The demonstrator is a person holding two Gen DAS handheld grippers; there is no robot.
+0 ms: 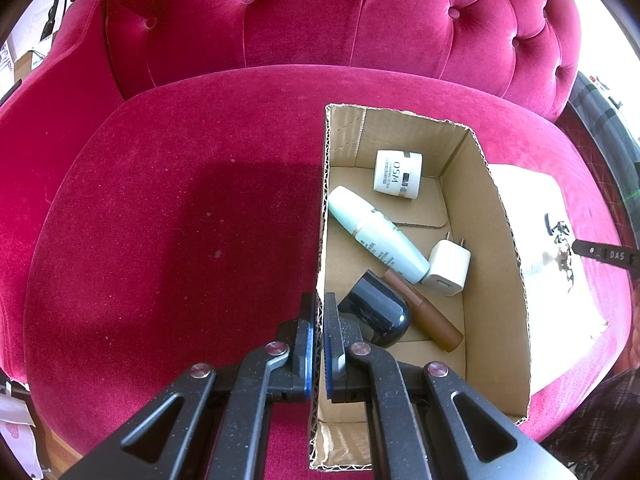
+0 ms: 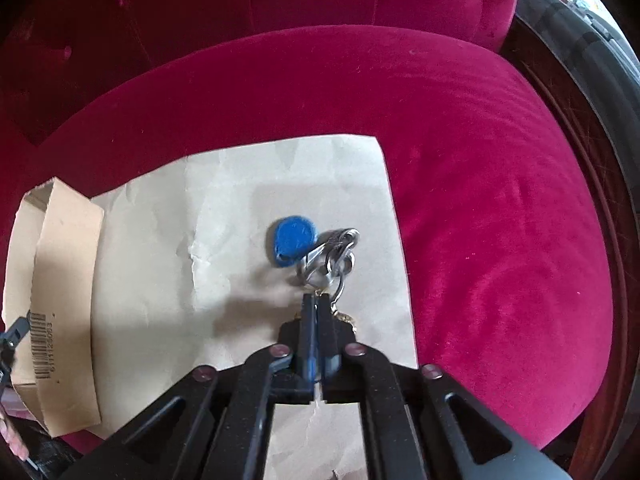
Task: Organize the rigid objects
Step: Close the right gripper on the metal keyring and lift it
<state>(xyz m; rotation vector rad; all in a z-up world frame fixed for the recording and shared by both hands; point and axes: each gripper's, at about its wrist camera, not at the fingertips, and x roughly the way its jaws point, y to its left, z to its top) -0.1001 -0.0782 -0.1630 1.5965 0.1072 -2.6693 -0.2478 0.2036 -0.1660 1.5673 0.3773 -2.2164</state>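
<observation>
An open cardboard box (image 1: 492,240) sits on the red velvet seat. In it lie a white jar (image 1: 398,174), a pale green tube (image 1: 376,234), a white plug charger (image 1: 447,268), a brown tube (image 1: 424,312) and a black rounded object (image 1: 376,312). My left gripper (image 1: 319,300) is shut on the box's left wall, one finger on each side of it. To the right of the box, a key bunch (image 2: 332,256) with a blue fob (image 2: 294,240) rests over a sheet of pale paper (image 2: 200,240). My right gripper (image 2: 316,300) is shut on the near end of that bunch.
The box and the paper lie on a round red velvet seat cushion (image 1: 180,200) with a tufted backrest (image 1: 320,20) behind. The box's outer wall (image 2: 64,280) with a barcode label shows at the left of the right wrist view. A dark wooden frame (image 2: 592,160) edges the seat at right.
</observation>
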